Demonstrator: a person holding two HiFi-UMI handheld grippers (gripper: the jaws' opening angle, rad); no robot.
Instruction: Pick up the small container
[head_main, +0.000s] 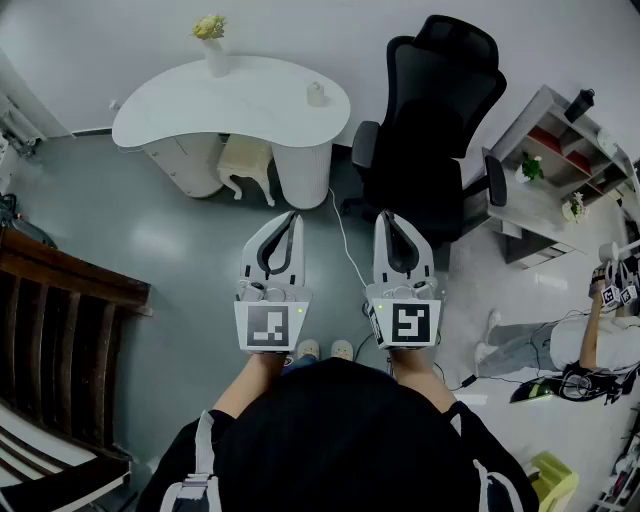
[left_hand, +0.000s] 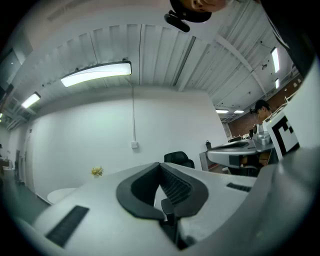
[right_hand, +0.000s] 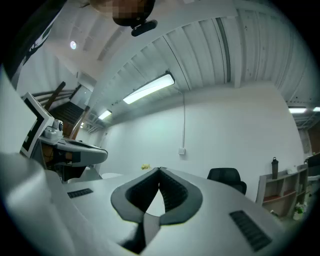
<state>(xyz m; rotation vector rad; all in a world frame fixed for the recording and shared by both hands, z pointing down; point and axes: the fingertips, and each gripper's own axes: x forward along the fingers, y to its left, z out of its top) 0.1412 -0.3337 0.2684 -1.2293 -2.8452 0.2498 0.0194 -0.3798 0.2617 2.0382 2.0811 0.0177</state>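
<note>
The small container (head_main: 316, 95), a pale little pot, stands near the right end of the white curved table (head_main: 180, 105) at the far side of the room. A white vase with yellow flowers (head_main: 210, 35) stands at the table's back edge. Both grippers are held side by side in front of the person's body, well short of the table. My left gripper (head_main: 293, 214) is shut with nothing in it, its tips touching (left_hand: 160, 164). My right gripper (head_main: 384, 214) is likewise shut and empty (right_hand: 159, 169). Both point up toward the wall, and the container is hidden in both gripper views.
A black office chair (head_main: 435, 110) stands right of the table, and a cream stool (head_main: 245, 160) sits under it. A grey shelf unit (head_main: 555, 150) is at the right, a dark wooden bench (head_main: 60, 320) at the left. Another person (head_main: 560, 345) stands at the right edge.
</note>
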